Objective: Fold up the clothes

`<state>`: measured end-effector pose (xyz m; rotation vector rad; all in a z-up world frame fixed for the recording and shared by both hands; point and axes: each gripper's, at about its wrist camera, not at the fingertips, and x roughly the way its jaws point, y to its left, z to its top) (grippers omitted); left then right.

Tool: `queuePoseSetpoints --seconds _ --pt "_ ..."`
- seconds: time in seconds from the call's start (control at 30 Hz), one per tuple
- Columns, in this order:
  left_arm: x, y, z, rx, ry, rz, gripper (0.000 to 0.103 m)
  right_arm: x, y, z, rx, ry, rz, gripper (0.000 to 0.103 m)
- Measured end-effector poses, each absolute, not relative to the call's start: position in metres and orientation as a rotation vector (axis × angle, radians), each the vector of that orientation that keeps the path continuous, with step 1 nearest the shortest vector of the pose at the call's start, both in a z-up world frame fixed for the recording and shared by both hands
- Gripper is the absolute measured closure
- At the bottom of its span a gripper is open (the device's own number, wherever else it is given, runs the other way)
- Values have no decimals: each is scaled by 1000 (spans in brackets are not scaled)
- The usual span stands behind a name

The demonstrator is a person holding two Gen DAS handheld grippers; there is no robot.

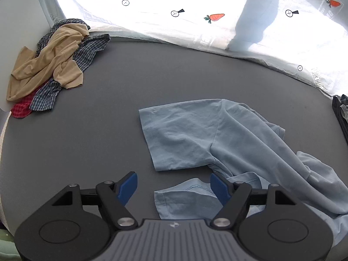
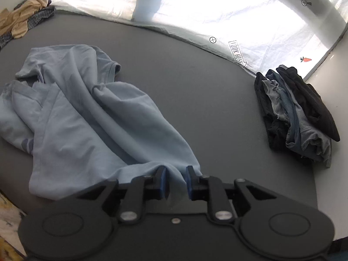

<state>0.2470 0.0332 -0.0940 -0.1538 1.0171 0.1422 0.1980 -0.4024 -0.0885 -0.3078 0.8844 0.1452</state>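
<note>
A light blue T-shirt (image 1: 217, 137) lies crumpled on the grey table (image 1: 87, 141), one sleeve spread flat to the left. My left gripper (image 1: 174, 184) hovers open over the table, with a loose corner of the shirt lying below between its blue pads (image 1: 128, 187). In the right wrist view the T-shirt (image 2: 87, 113) stretches in a ridge from the far left toward my right gripper (image 2: 176, 179). Its jaws stand narrowly apart with a bunch of the shirt's edge in the gap; the pads (image 2: 163, 181) do not clamp it.
A heap of unfolded clothes (image 1: 50, 65), beige, checked and red, sits at the table's far left corner. Folded dark and grey garments (image 2: 298, 113) are stacked at the right edge. A white sheet with carrot prints (image 1: 195, 21) lies beyond the table's far edge.
</note>
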Motion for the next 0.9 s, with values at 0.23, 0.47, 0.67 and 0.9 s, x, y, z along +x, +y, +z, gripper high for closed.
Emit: queuePoseSetpoints --seconds 0.23,0.47,0.67,0.9 --pt "297 -2 -84 -47 965 26 27 277 -370 -72 -21 718 202 37" --pt "329 -23 -85 -50 953 -65 21 393 -325 -176 131 1080 158 32" --pt "334 -1 -102 -97 999 -22 21 407 -290 -197 48 1212 92 89" --pt "337 30 -115 -197 1042 74 21 340 -323 -47 121 806 27 95"
